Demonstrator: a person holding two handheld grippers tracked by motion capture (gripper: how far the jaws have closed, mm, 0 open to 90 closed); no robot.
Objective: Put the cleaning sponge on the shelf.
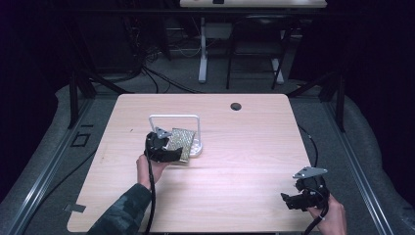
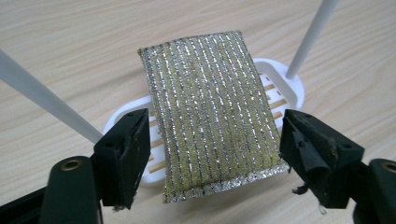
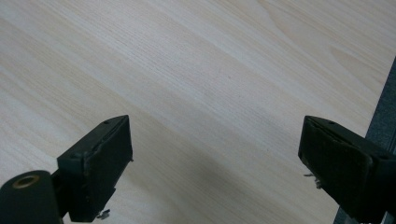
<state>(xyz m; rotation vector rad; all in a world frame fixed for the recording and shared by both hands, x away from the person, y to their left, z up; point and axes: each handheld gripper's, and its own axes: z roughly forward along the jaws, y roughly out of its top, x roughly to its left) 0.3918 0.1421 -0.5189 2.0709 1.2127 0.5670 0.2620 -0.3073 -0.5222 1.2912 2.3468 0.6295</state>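
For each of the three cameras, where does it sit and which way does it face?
High view: above the table, looking forward and down; forearm, both hands.
Left gripper view: on the left gripper, looking along its jaws at the sponge on the rack.
Right gripper view: on the right gripper, facing bare table.
Shared: sponge, high and left views.

So in the right gripper view you're basically looking down along the right gripper (image 3: 215,163), with its two black jaws coming up from the bottom corners and standing wide apart, nothing between them. The pads look a bit worn, with little frayed bits hanging off the edges. Under them is just the light wood-grain worktop (image 3: 201,70), with a soft shadow falling across it between the jaws. On the far right a sliver of grey floor (image 3: 385,112) shows past the worktop's edge.
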